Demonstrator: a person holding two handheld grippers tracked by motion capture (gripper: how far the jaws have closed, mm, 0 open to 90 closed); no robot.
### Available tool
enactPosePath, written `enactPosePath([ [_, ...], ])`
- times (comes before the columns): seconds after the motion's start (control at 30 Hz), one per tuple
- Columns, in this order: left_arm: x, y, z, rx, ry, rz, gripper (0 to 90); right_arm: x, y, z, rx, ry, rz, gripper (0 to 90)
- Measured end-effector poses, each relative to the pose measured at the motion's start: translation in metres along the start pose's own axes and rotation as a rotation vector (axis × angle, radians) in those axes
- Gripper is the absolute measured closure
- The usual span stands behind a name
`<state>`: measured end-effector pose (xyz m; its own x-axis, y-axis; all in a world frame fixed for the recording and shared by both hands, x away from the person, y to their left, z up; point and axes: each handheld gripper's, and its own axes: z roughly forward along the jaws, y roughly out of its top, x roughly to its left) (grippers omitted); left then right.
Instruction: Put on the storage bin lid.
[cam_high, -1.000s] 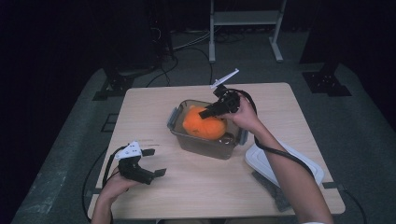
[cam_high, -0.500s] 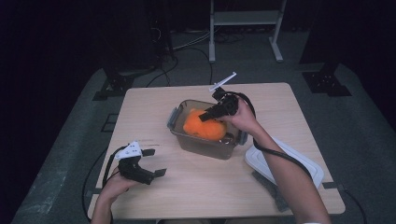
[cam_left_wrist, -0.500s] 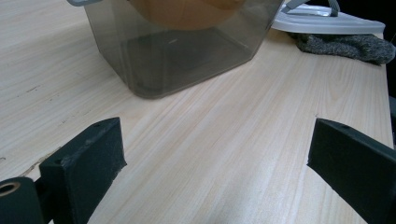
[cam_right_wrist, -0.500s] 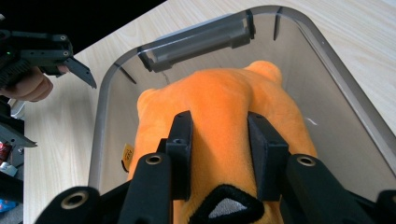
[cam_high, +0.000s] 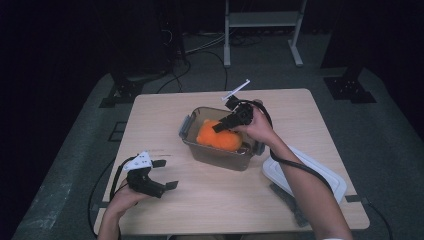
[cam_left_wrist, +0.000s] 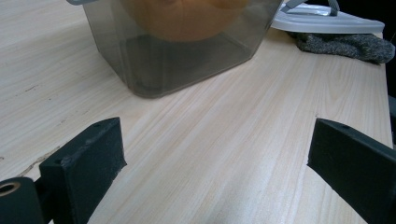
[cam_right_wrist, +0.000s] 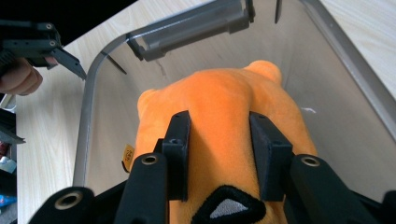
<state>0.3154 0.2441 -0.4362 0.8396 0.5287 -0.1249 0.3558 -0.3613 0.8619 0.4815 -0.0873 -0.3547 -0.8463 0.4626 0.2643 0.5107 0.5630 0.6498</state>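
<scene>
Right gripper view shows the toy (cam_right_wrist: 224, 112), a soft orange plush with a fuzzy, rounded body, two small bumps like ears at its far end, a small yellow tag at one side and a black patch with a grey triangle near the camera. It lies inside the box (cam_right_wrist: 336, 51), a clear grey plastic tub with a latch on its far rim, and it covers most of the bottom. The right gripper (cam_right_wrist: 219, 140) reaches into the box; its jaws have just been opening, yet both pads sit against a fold of the plush between them. From the high view, the box (cam_high: 192, 131) stands in the middle of the table (cam_high: 165, 115), with a white lid (cam_high: 325, 175) beside it. The left gripper (cam_high: 161, 175) rests near the front edge with jaws spread wide and nothing between them.
</scene>
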Motion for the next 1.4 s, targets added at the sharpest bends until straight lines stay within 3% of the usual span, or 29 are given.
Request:
enactPosePath([
  [0.47,-0.0006,0.0005,0.0008,0.003,-0.002,0.002,3.1,0.0022,-0.0012,0.0053,0.039,-0.004,0.002,60.2],
  [1.4,-0.0006,0.001,0.0,0.001,0.001,0.004,3.1,0.0036,-0.0025,0.0059,0.059,0.0,0.015,58.3],
])
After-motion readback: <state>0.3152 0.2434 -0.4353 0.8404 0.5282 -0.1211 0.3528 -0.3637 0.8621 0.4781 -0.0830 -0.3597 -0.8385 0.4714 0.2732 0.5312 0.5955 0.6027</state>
